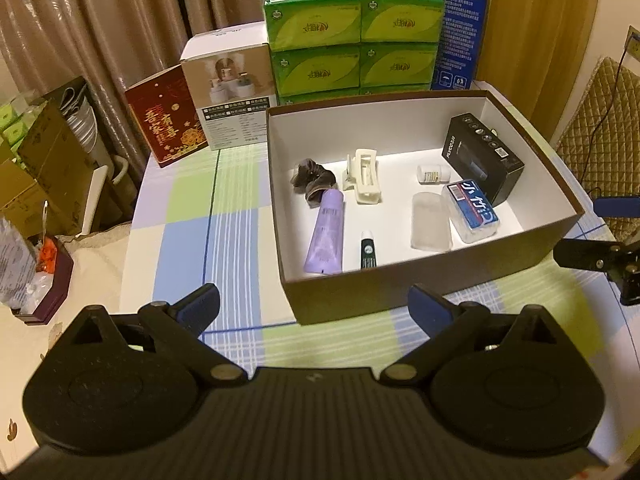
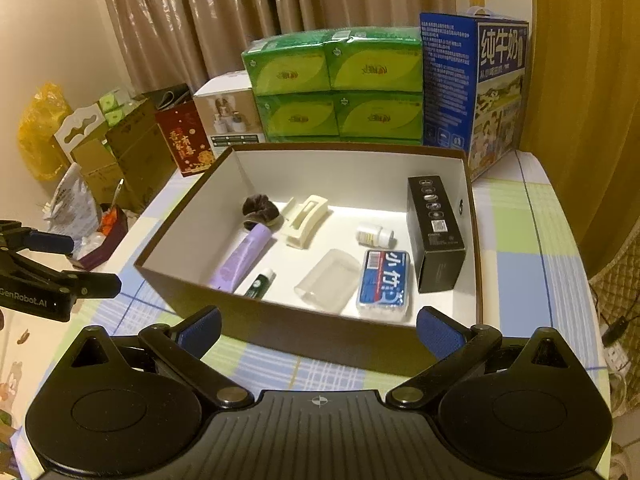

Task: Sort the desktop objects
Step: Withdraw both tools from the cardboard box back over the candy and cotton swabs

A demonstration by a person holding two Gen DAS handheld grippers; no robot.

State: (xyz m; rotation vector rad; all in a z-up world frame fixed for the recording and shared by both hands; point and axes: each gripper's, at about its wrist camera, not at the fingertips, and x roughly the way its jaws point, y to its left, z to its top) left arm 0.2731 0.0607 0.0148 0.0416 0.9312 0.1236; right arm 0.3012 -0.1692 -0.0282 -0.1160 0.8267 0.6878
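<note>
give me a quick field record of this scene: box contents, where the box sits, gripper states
container: open brown box with white inside, on checked tablecloth
contents: purple tube, dark scrunchie, cream hair clip, small green tube, clear case, blue-label case, small white bottle, black carton
behind box: green tissue packs, blue milk carton box
left gripper: open, empty
right gripper: open, empty

Glossy film is shining on the green wrapped tissue packs (image 2: 334, 88); the brown cardboard box (image 2: 320, 336) is looking matt, its dark scrunchie (image 2: 260, 209) velvety.
</note>
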